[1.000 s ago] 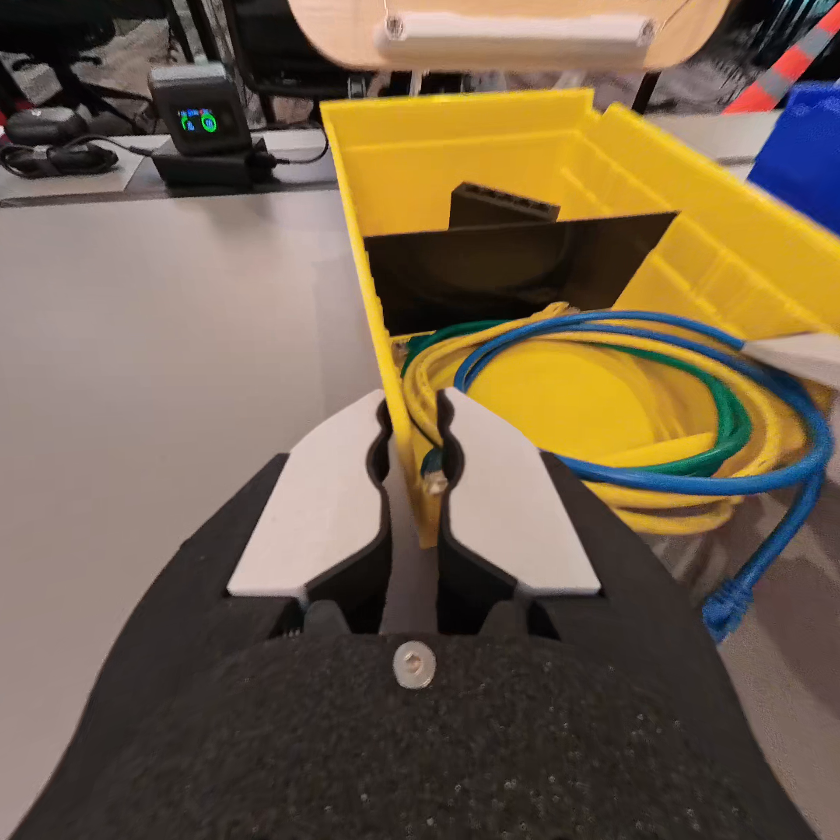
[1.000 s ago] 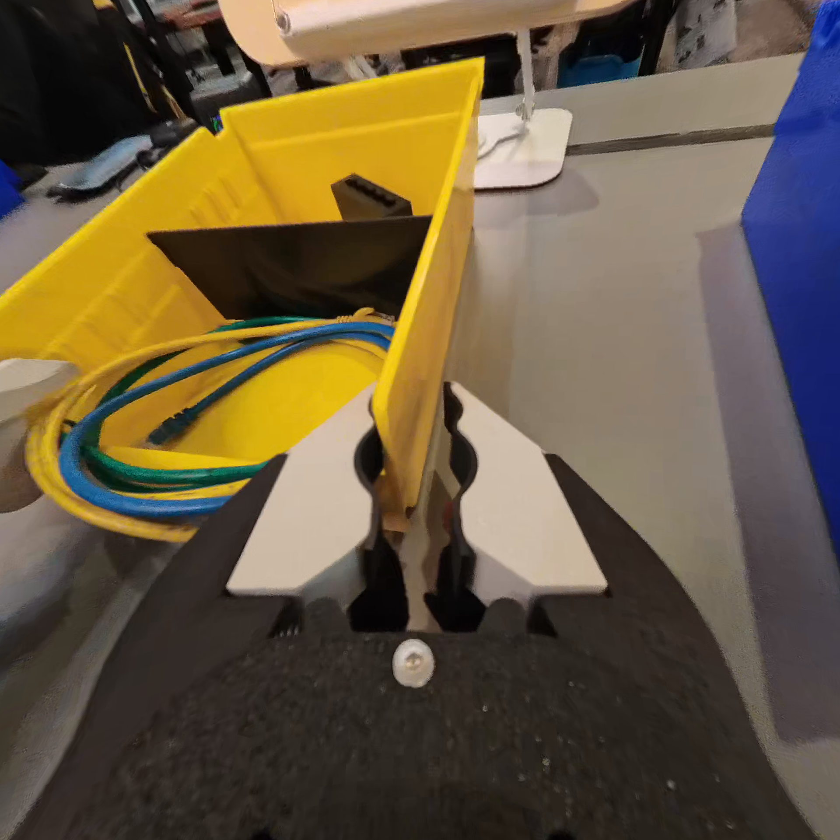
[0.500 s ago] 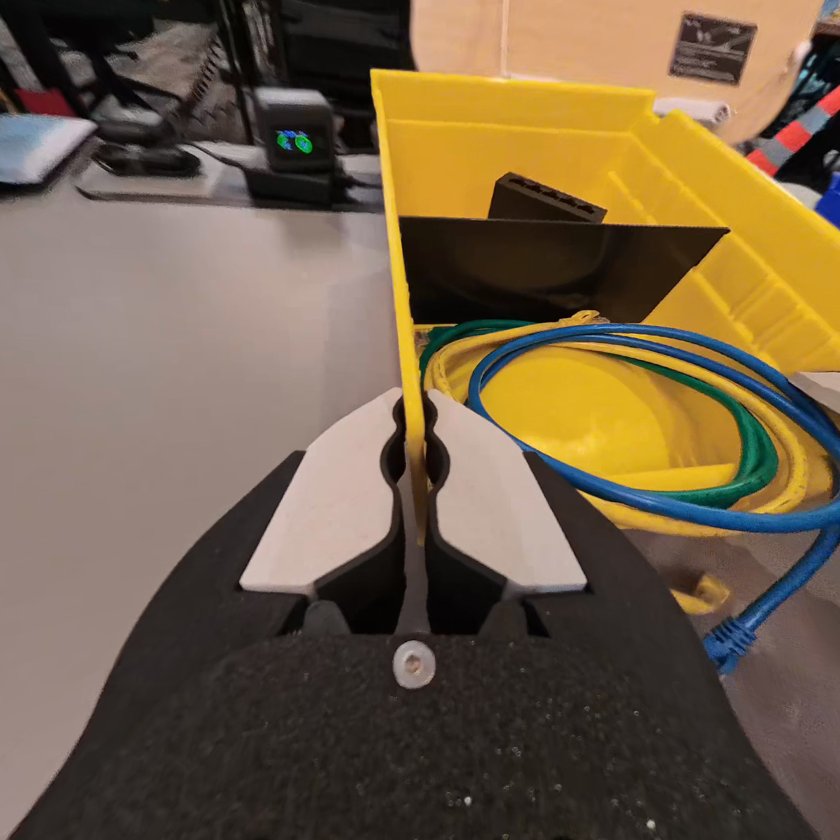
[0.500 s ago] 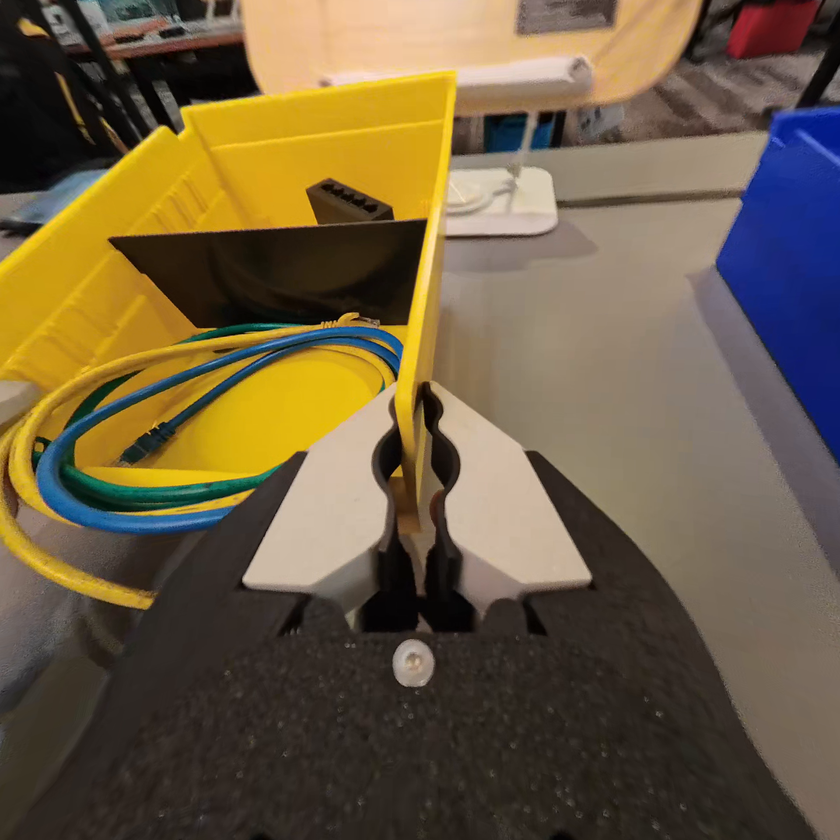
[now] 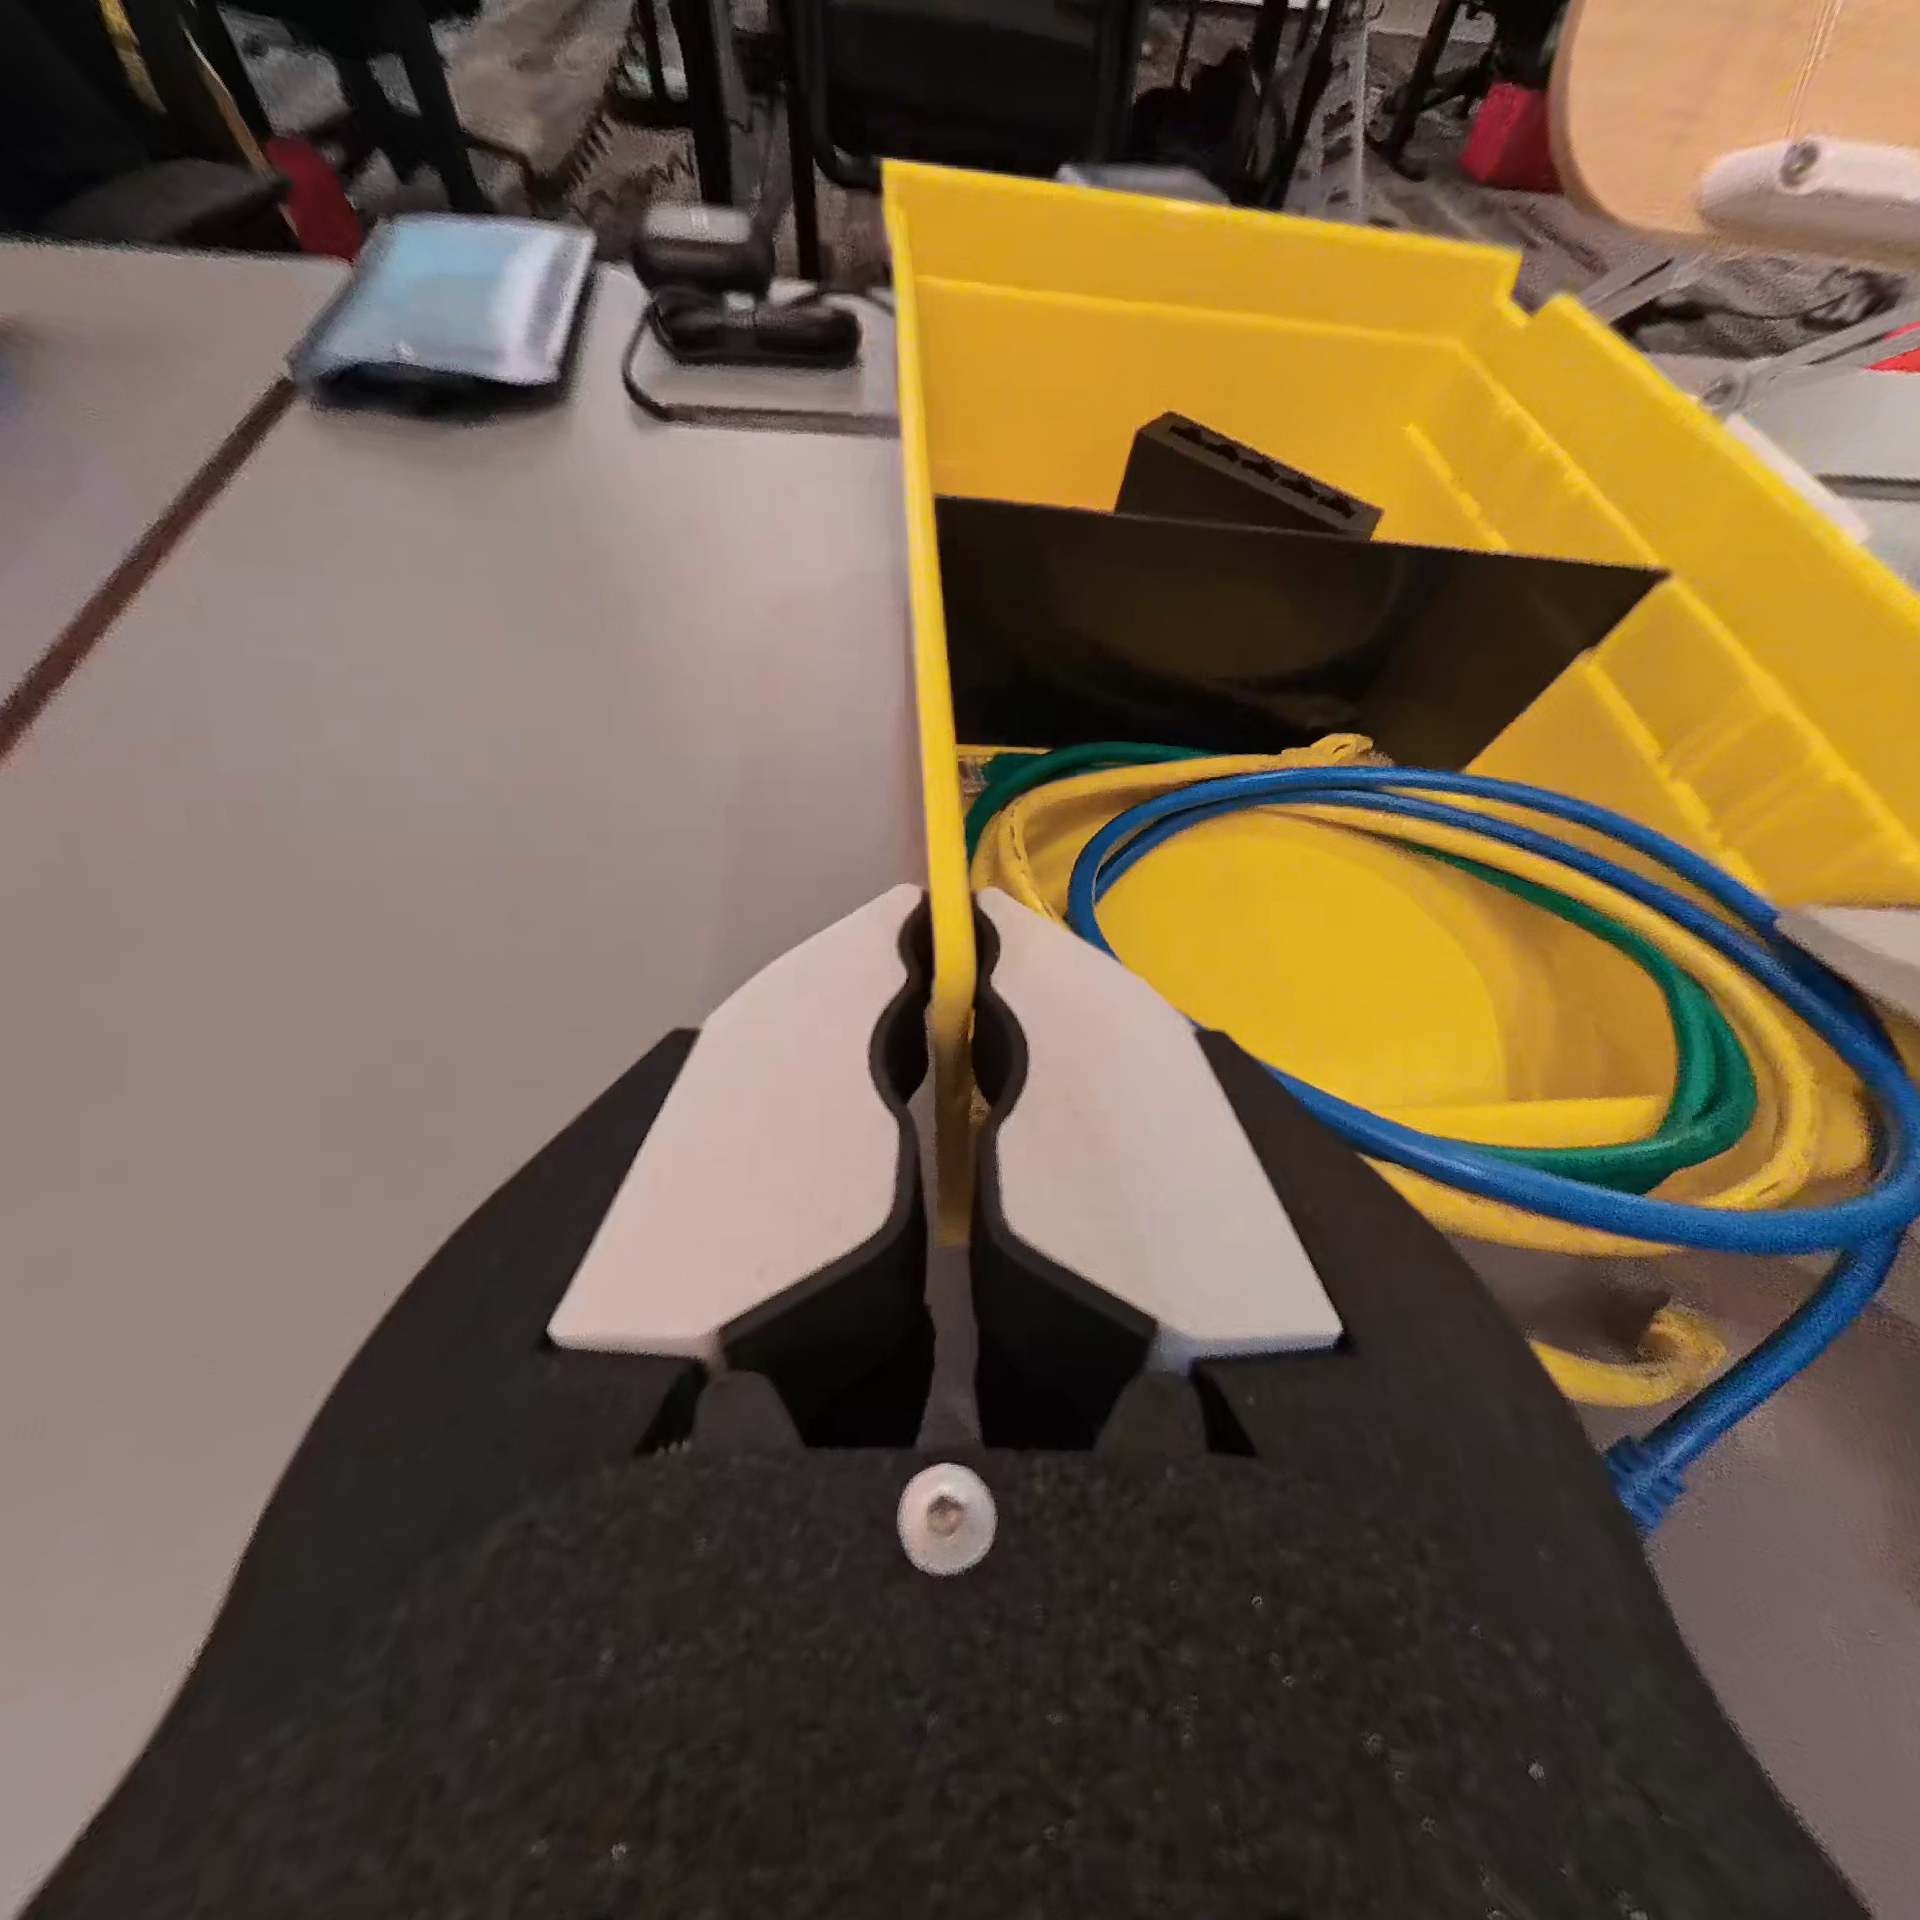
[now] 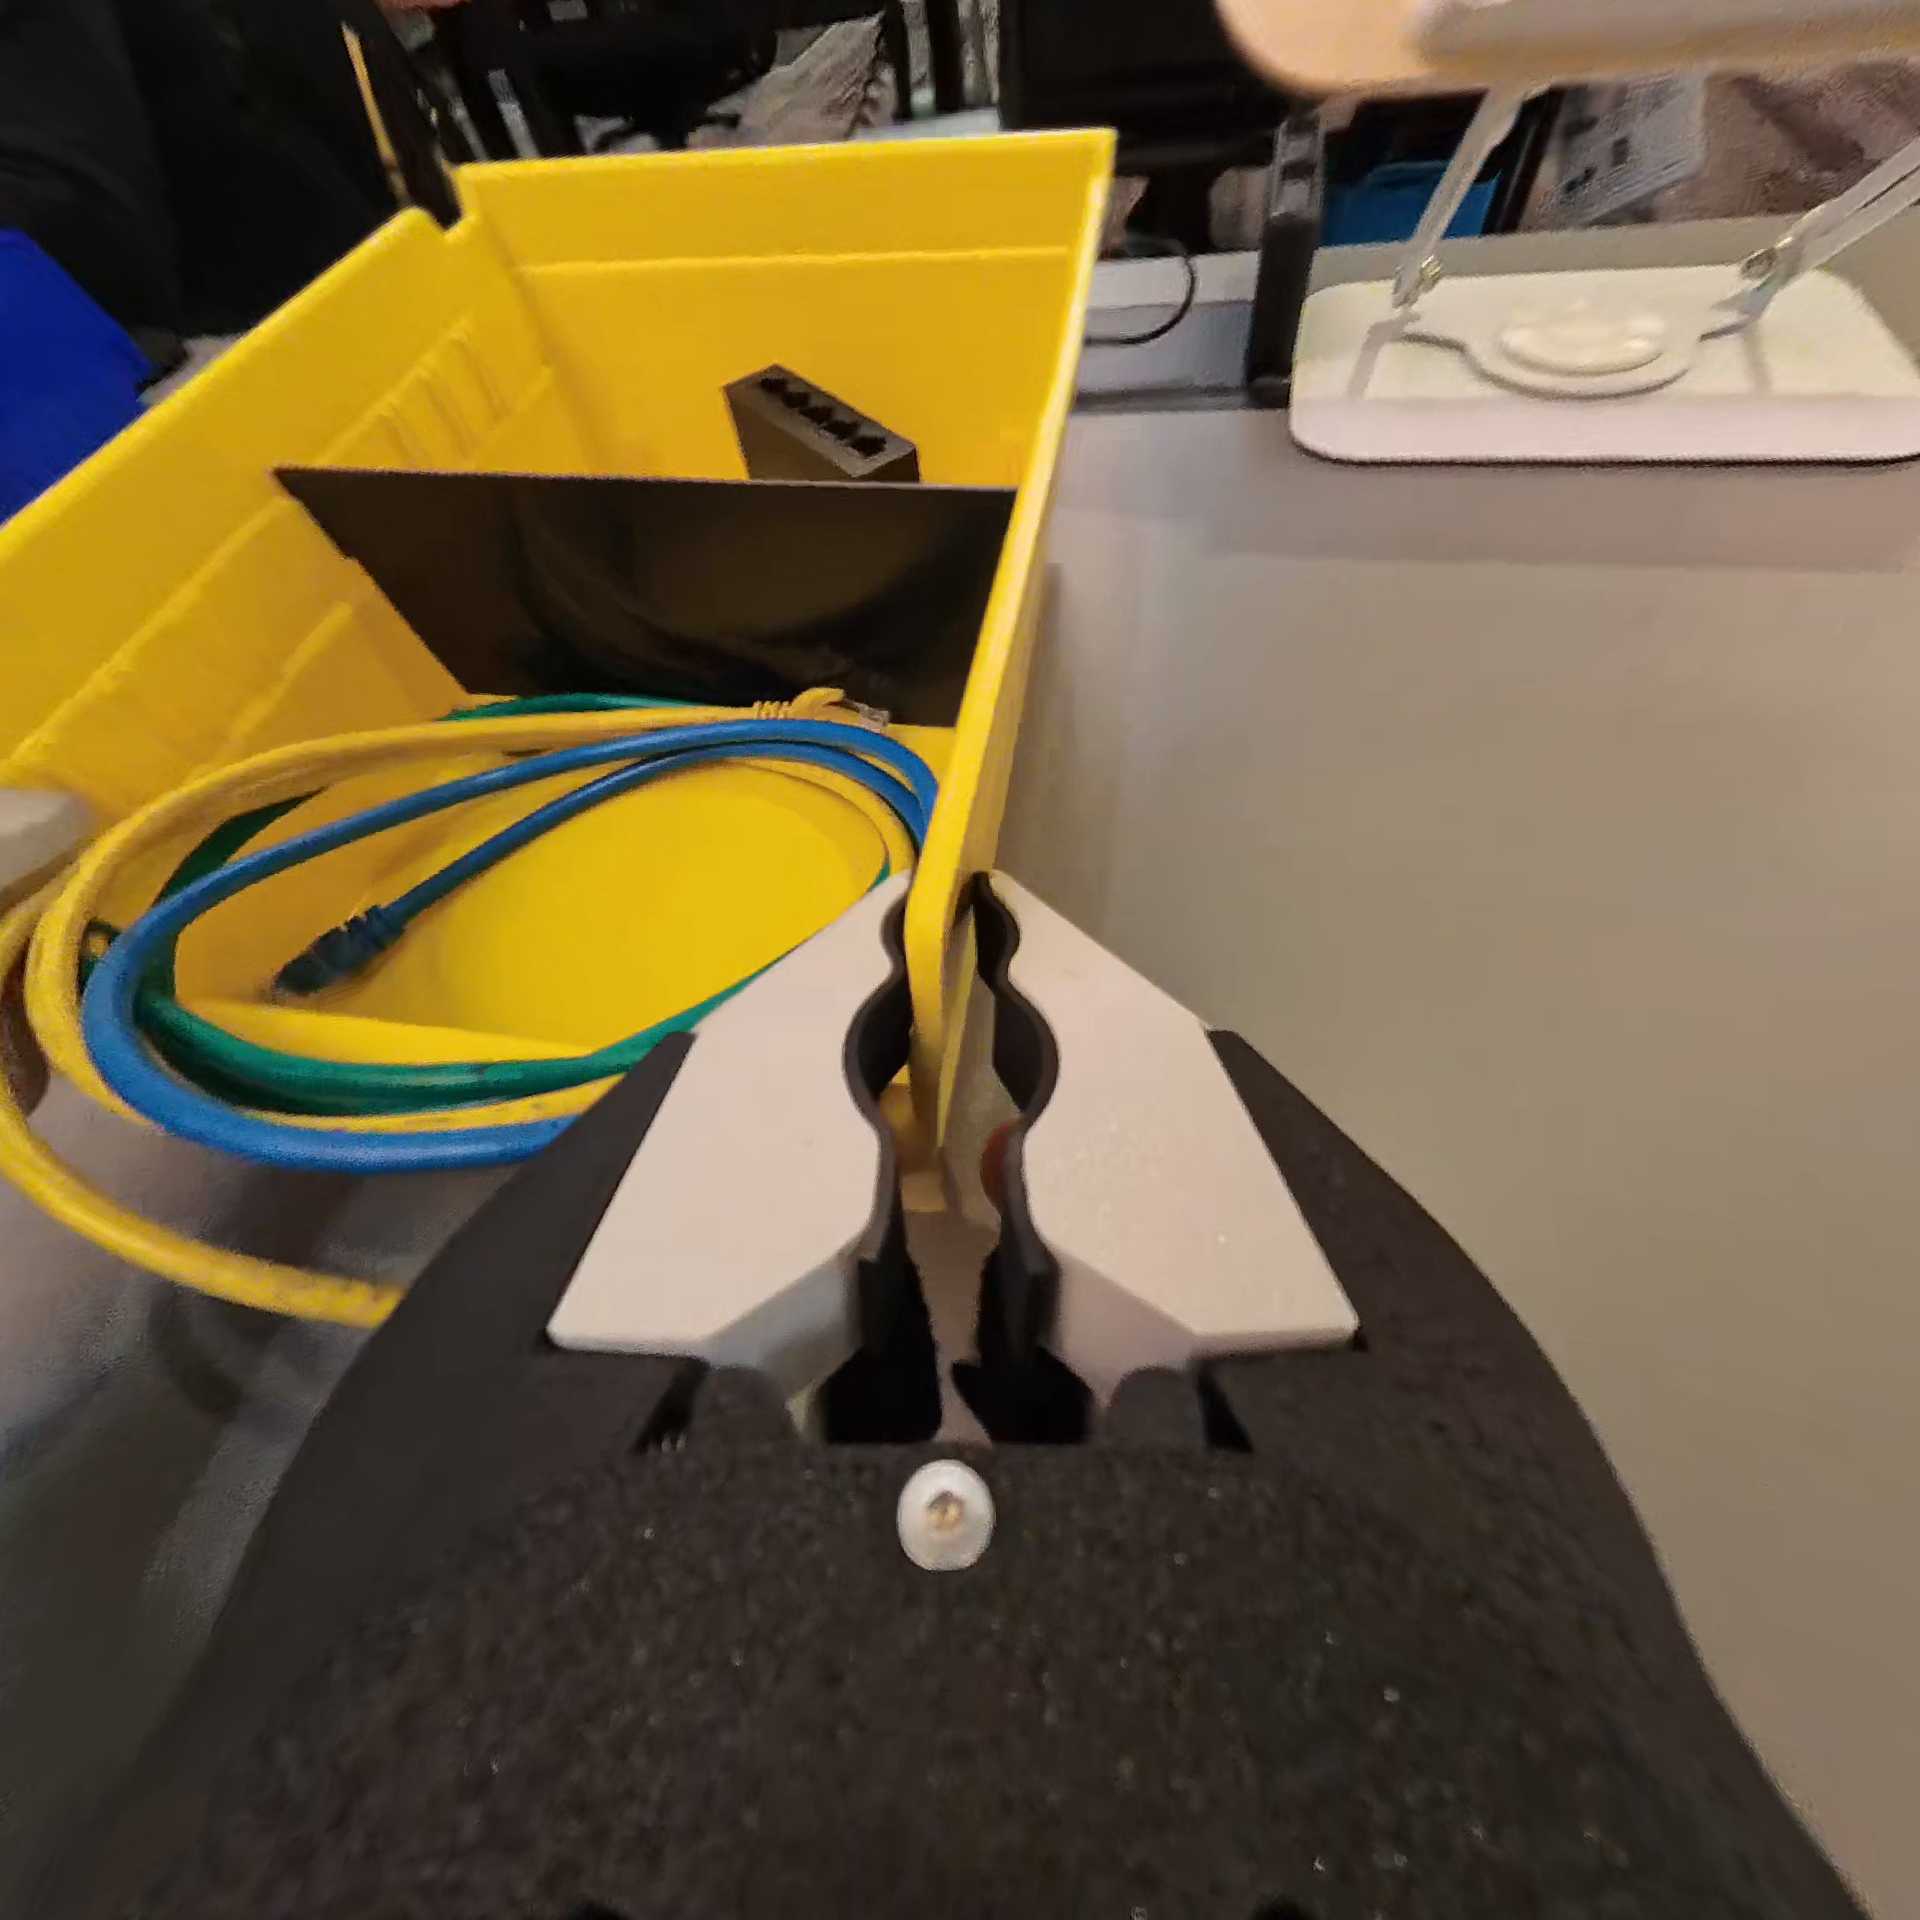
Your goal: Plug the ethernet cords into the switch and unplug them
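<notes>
A yellow bin (image 5: 1195, 343) stands on the grey table. My left gripper (image 5: 951, 935) is shut on the bin's left wall at its near end. My right gripper (image 6: 945, 904) is shut on the right wall of the bin (image 6: 779, 312). A black switch (image 5: 1247, 488) leans in the back compartment behind a black divider (image 5: 1247, 634); the switch also shows in the right wrist view (image 6: 821, 426). Blue (image 5: 1455, 1216), green (image 5: 1704, 1091) and yellow (image 5: 1039, 852) ethernet cords lie coiled in the front compartment. A blue plug (image 5: 1647, 1486) hangs out over the front onto the table.
A blue-grey pouch (image 5: 447, 312) and a black device with a cable (image 5: 717, 281) lie at the table's far left. A white lamp base (image 6: 1600, 364) stands far right of the bin. Part of a blue bin (image 6: 52, 343) shows at the left edge. Chairs stand behind the table. About 20 cm separates my left fingertips from my right.
Both grippers have closed from a gap around the bin walls to a firm pinch. The bin and grippers have swung, so the background has shifted to the right.
</notes>
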Tool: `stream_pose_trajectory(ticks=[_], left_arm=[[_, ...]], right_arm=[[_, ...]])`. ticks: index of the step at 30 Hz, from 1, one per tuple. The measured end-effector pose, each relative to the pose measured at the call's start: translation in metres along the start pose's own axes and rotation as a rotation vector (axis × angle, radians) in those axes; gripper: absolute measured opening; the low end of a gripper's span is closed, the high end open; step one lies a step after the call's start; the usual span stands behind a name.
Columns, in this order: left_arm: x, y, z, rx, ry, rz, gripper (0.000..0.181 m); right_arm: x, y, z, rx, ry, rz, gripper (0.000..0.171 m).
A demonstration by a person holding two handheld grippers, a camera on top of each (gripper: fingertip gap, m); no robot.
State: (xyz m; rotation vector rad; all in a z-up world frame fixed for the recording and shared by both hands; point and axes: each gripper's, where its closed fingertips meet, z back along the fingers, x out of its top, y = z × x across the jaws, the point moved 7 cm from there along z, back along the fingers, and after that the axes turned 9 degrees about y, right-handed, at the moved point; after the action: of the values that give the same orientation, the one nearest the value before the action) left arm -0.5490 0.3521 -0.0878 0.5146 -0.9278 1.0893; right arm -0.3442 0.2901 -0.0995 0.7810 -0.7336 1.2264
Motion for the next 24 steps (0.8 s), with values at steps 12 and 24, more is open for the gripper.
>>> stream_pose_trajectory(ticks=[12, 24], left_arm=[[-0.005, 0.011, 0.011, -0.015, -0.046, 0.204, 0.023], [-0.012, -0.032, 0.091, 0.138, -0.239, 0.089, 0.024]], right_arm=[[-0.01, -0.013, 0.017, 0.438, 0.049, 0.099, 0.038], [-0.036, -0.185, 0.12, 0.311, -0.056, 0.346, 0.057]])
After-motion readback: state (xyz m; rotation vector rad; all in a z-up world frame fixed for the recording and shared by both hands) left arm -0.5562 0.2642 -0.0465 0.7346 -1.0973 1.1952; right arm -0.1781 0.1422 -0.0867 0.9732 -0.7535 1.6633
